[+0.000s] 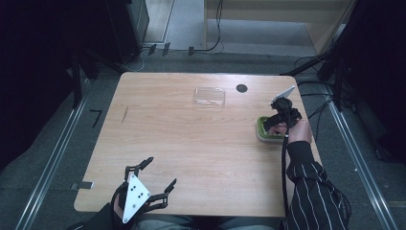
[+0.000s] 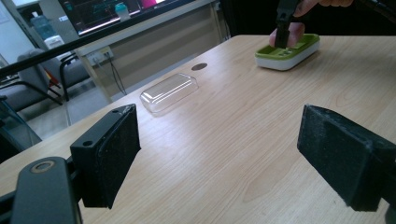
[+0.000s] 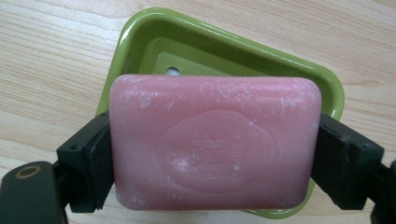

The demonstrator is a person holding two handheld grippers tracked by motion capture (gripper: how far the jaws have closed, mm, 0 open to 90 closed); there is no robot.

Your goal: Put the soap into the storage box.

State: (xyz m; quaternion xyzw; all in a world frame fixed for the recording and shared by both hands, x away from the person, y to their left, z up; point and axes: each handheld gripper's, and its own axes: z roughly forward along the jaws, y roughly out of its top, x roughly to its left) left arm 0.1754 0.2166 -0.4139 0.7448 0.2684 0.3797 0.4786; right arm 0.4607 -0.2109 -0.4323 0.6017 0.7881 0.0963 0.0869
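One big wooden table (image 1: 191, 143) fills the high view, with the right gripper (image 1: 279, 120) down at a green soap dish (image 1: 266, 134) near its right edge. Its own view shows both pads clamped on a pink soap bar (image 3: 215, 144) just over that dish, while the left gripper (image 2: 219, 154) waits with jaws wide apart, and its view catches a clear lid (image 2: 169, 92) lying well apart from the dish.

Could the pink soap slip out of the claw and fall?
It might. The right claw squeezes the pink soap only by its two short ends, and soap is smooth, so it could slide out. It hangs above the green soap dish but partly past the dish's rim, so it could land on the wooden table instead. The clear lid lies far off with the left claw open, so closing up waits.
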